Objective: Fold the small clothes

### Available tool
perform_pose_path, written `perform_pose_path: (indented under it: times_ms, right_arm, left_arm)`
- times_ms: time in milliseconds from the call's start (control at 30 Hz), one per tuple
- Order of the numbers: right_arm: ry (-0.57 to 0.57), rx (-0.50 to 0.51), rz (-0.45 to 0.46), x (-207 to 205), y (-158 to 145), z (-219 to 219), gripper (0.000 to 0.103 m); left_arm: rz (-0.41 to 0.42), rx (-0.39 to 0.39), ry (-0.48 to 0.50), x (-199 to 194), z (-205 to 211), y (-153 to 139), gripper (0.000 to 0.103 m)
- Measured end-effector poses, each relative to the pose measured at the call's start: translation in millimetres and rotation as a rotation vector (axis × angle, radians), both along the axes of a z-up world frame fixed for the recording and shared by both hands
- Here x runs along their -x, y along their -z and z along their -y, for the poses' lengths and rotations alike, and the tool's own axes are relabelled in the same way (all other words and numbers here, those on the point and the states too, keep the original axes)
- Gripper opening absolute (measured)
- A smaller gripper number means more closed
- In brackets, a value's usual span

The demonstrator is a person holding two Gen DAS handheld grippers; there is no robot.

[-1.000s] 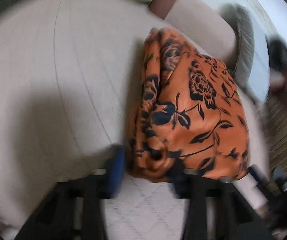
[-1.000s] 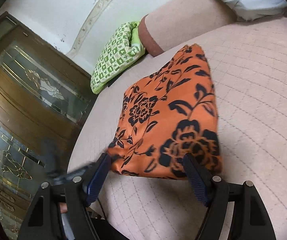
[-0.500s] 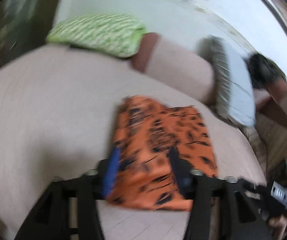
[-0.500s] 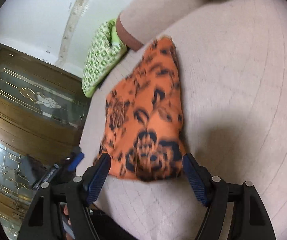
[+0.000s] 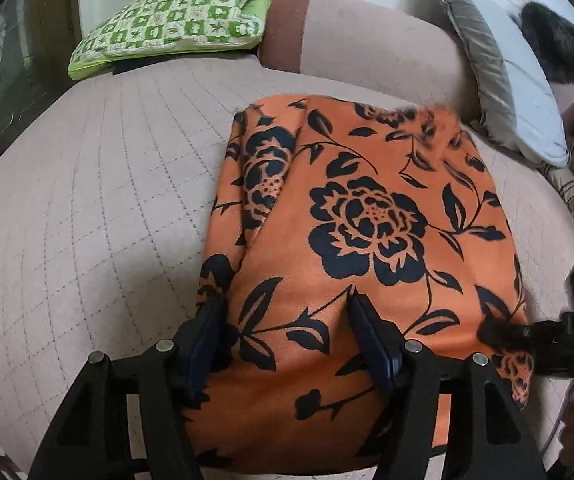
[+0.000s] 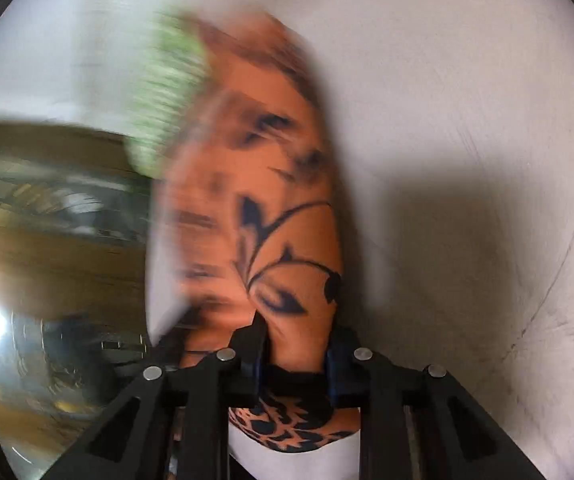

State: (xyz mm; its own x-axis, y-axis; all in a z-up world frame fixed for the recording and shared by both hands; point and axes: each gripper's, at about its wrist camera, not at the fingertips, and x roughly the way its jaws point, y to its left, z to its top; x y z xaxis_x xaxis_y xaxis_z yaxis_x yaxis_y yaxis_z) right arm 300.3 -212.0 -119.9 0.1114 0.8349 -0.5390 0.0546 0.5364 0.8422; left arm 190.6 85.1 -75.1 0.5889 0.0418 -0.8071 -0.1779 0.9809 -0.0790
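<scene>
An orange garment with black flowers (image 5: 367, 216) lies folded on the beige quilted couch seat (image 5: 87, 200). My left gripper (image 5: 287, 336) is open, its fingers pressing down on the garment's near edge with cloth between them. My right gripper (image 6: 293, 360) is shut on a near corner of the same garment (image 6: 263, 220); that view is blurred by motion. The right gripper also shows at the right edge of the left wrist view (image 5: 543, 340), at the garment's near right corner.
A green and white checked cushion (image 5: 175, 20) lies at the back left. A grey pillow (image 5: 499, 80) leans at the back right against the couch's backrest (image 5: 367, 40). A dark wooden glass-fronted cabinet (image 6: 47, 220) stands to the left.
My right gripper has closed on the garment's corner and is swinging fast. My left gripper has moved onto the garment's near edge and steadied.
</scene>
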Motion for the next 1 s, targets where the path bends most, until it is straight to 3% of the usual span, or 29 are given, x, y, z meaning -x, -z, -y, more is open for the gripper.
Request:
perform_pose_path:
  times_ms: [33, 67, 100, 133, 200, 267, 367, 433, 467, 500, 533, 600, 633, 667, 700, 733, 767, 800, 833, 1000]
  right_arm:
    - [0.001, -0.021, 0.021, 2.0, -7.4, 4.6, 0.031]
    - [0.012, -0.01, 0.061, 7.1, -19.0, 10.1, 0.048]
    - [0.021, -0.013, 0.089, 10.9, -27.7, 15.5, 0.073]
    - [0.025, -0.022, 0.108, 12.0, -34.8, 21.3, 0.077]
    - [0.06, -0.032, 0.149, 8.6, -49.4, 35.8, 0.077]
    - [0.087, -0.017, 0.188, -4.7, -60.9, 42.7, 0.077]
    - [0.06, -0.014, 0.179, -32.2, -60.0, 32.7, 0.077]
    - [0.009, 0.065, 0.19, -45.5, -49.8, 18.1, 0.076]
    - [-0.018, 0.15, 0.149, -50.2, -34.5, 9.4, 0.05]
    - [0.007, 0.133, 0.094, -50.6, -20.9, 10.0, 0.031]
    - [0.03, 0.131, 0.109, -47.0, -28.7, 11.9, 0.03]
    - [0.018, 0.162, 0.29, -26.6, -74.2, 3.0, 0.026]
    - [0.015, 0.202, 0.309, -27.6, -69.1, 2.0, 0.026]
    - [0.033, 0.21, 0.162, -37.4, -37.5, 9.5, 0.031]
    - [0.078, 0.092, 0.053, -43.0, -17.6, 20.5, 0.039]
    - [0.107, -0.001, 0.014, -45.4, -16.0, 31.9, 0.039]
    - [0.095, 0.009, 0.053, -43.6, -31.4, 35.9, 0.046]
    - [0.093, 0.044, 0.099, -39.8, -45.2, 38.4, 0.066]
    - [0.083, 0.064, 0.122, -38.2, -52.8, 40.3, 0.074]
    - [0.151, 0.108, 0.17, -72.8, -71.0, 41.4, 0.077]
  left_arm:
    - [0.004, -0.012, 0.004, 3.2, 1.5, -2.7, 0.066]
    - [0.007, -0.011, 0.004, 8.4, 1.3, -6.1, 0.066]
    - [0.022, 0.007, -0.001, 10.5, -0.2, -12.4, 0.066]
    - [0.053, 0.033, -0.009, 12.0, -3.4, -21.7, 0.066]
    - [0.153, 0.047, -0.014, 17.5, -5.5, -46.0, 0.066]
    - [0.219, 0.01, 0.004, 14.2, 0.0, -62.2, 0.067]
    - [0.148, -0.005, 0.037, -13.6, 5.2, -44.6, 0.067]
    - [0.002, -0.028, 0.009, -32.5, 0.0, -8.2, 0.068]
    - [-0.064, 0.022, -0.01, -38.3, -8.0, 12.6, 0.072]
    - [-0.032, 0.109, -0.042, -36.8, -17.9, 19.2, 0.073]
    - [-0.025, 0.115, -0.041, -35.5, -19.6, 16.8, 0.073]
    - [-0.019, 0.067, -0.028, -33.6, -15.5, 11.7, 0.073]
    - [-0.016, 0.064, -0.033, -32.5, -14.3, 13.4, 0.073]
    - [-0.018, 0.072, -0.033, -33.4, -12.4, 16.5, 0.073]
    - [-0.025, 0.066, -0.028, -34.1, -10.0, 18.1, 0.074]
    - [-0.016, 0.049, -0.023, -32.9, -7.4, 16.4, 0.074]
    - [-0.014, 0.041, -0.025, -32.1, -7.0, 15.4, 0.074]
    - [-0.017, 0.051, -0.023, -33.1, -7.4, 16.9, 0.074]
    - [-0.02, 0.062, -0.024, -33.4, -8.6, 18.1, 0.074]
    - [-0.024, 0.071, -0.031, -35.4, -7.8, 21.1, 0.074]
